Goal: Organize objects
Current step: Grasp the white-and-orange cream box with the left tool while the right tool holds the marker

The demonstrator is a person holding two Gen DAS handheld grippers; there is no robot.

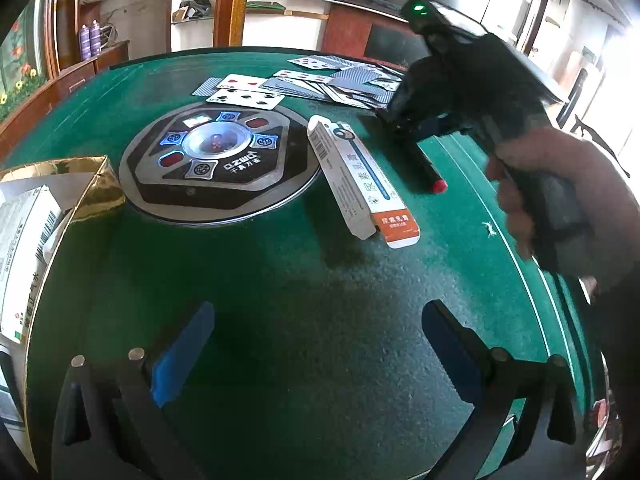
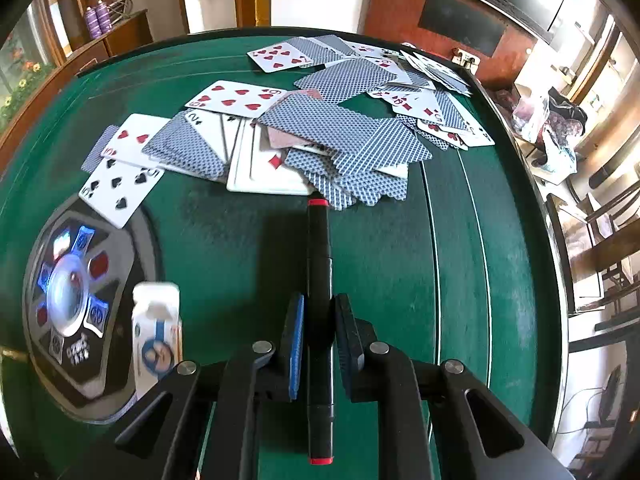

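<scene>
A black marker with red ends (image 2: 319, 280) lies along the green felt table (image 2: 224, 248), pointing at the card pile. My right gripper (image 2: 319, 308) is shut on the marker near its middle; it also shows in the left wrist view (image 1: 404, 124), with the marker (image 1: 424, 164) under it. A white and orange medicine box (image 1: 360, 176) lies left of it, also in the right wrist view (image 2: 158, 328). My left gripper (image 1: 316, 320) is open and empty above bare felt, nearer than the box.
Scattered playing cards (image 2: 320, 132) cover the far table. A round dice console (image 1: 216, 160) sits in the table centre. A gold-lined open box (image 1: 80, 184) holding white cartons stands at the left edge. Chairs and bags (image 2: 560, 132) are beyond the right rim.
</scene>
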